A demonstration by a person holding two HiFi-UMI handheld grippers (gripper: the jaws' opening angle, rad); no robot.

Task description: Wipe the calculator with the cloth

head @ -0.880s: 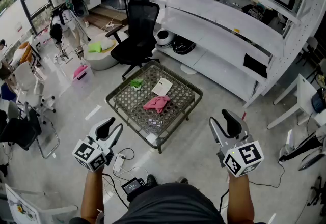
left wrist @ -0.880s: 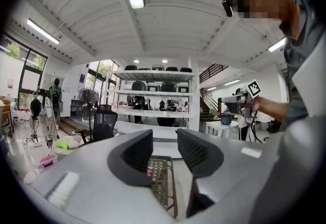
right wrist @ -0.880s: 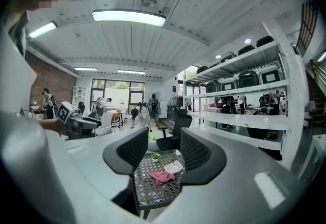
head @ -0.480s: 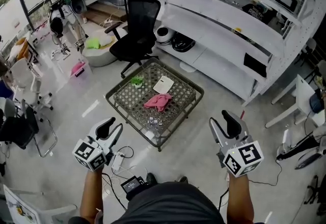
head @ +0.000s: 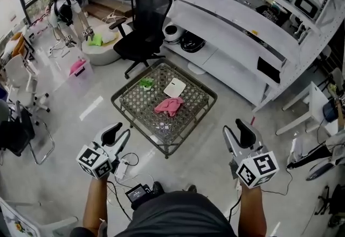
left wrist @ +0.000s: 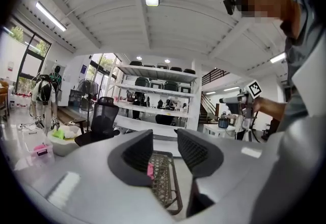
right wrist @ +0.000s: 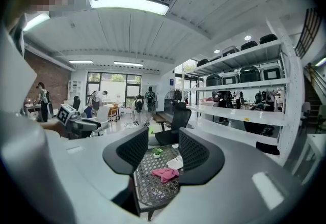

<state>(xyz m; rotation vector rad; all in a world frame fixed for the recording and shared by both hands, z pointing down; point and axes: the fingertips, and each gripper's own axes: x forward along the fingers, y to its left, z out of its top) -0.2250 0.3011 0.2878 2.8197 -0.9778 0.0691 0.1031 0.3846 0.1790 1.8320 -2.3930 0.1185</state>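
**Both grippers up and empty, cloth and calculator waiting on the low table**

Bottom of the head view first: two forearms reach in. The left gripper sits at lower left and the right gripper at lower right, each with its marker cube nearest the camera. Both are held out over the pale floor, well short of the table. Each gripper's own view shows its jaws standing apart with nothing between them, the right pair spread wide.

On the floor by the left gripper lie loose cables and a small black device.

Move up to the centre of the frame and there's the low lattice-top table, set corner-on. The pink cloth lies crumpled near its middle. Just beyond it, toward the far corner, the calculator lies flat, a white slab, close to the cloth but apart from it. A small green thing sits to its left.

Behind the table stands a black office chair. White shelving runs across the upper right.
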